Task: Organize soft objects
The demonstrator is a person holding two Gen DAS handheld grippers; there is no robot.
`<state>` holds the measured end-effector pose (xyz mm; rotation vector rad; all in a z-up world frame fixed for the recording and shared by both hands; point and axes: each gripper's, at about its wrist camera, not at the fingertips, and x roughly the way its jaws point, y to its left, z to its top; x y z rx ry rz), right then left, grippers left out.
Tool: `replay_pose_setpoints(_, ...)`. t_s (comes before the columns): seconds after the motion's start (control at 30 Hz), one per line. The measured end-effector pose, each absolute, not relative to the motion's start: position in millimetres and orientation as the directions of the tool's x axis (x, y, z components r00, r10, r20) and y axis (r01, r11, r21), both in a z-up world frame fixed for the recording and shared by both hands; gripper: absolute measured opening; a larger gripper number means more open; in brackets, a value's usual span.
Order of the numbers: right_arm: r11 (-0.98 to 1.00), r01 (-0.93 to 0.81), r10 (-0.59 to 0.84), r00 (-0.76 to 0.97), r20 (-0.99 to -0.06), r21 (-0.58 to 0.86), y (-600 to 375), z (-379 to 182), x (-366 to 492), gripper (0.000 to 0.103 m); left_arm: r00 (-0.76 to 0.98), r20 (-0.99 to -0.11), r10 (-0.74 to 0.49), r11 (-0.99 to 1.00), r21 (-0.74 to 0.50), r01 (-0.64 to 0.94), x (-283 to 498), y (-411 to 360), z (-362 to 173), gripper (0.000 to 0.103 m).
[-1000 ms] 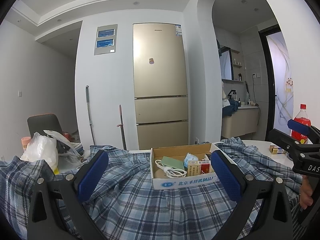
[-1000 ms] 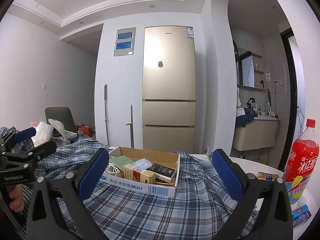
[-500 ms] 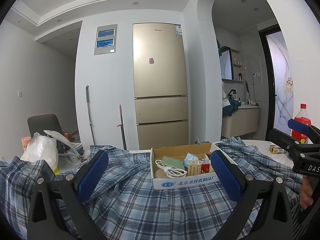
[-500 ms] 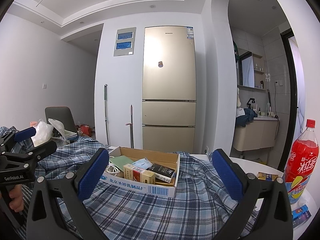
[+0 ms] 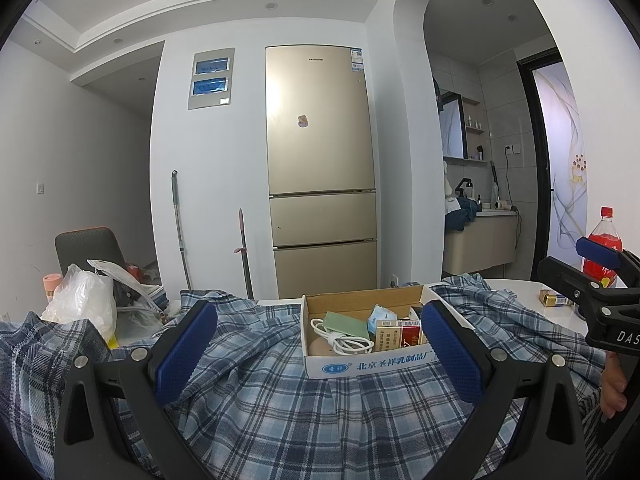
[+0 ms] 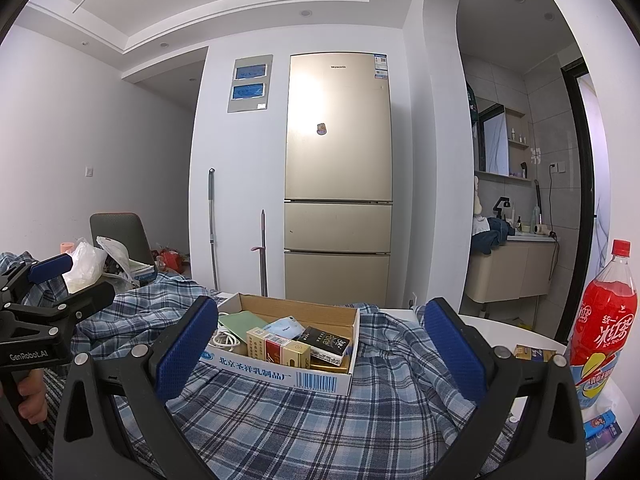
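I see the blue-and-white checked cotton shirt [image 5: 280, 412] spread loosely over the white round table [image 6: 516, 330], with many folds and wrinkles. On top of the shirt, about in its middle, sits the shallow brown cardboard box with a white printed front [image 6: 320, 378]; I take this box as my landmark. Inside the box are small packets and a coiled white cable [image 5: 344, 340].

My left gripper [image 5: 316, 354] hangs just in front of the box, with its blue pads wide apart and nothing between them. My right gripper [image 6: 316, 356] is also before the box, a little to its right side, spread wide and empty too. Both are above the cloth; I cannot tell if they touch it.

To the right of the box stands a red soft-drink bottle with a red cap [image 6: 604, 320], and to the left of the box lies a crumpled clear plastic bag [image 5: 82, 300].

My judgement: the shirt is not folded now, and the box presses on it. Whether the cloth was laid so on purpose as a cover, or waits for folding, the pictures do not settle. If folding is wanted, the box must leave the shirt, since the cloth cannot be lifted cleanly under it.
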<state>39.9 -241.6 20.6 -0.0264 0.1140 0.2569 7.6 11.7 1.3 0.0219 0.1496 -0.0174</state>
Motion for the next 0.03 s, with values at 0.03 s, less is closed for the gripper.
replay_pose_setpoints(0.03, 0.967, -0.255, 0.252, 0.961, -0.116, -0.011, -241.3, 20.4, 39.7, 0.103, 0.989, -0.149, -0.016, 1.0, 0.021, 0.019, 7.4, 12.9, 1.4, 0.103)
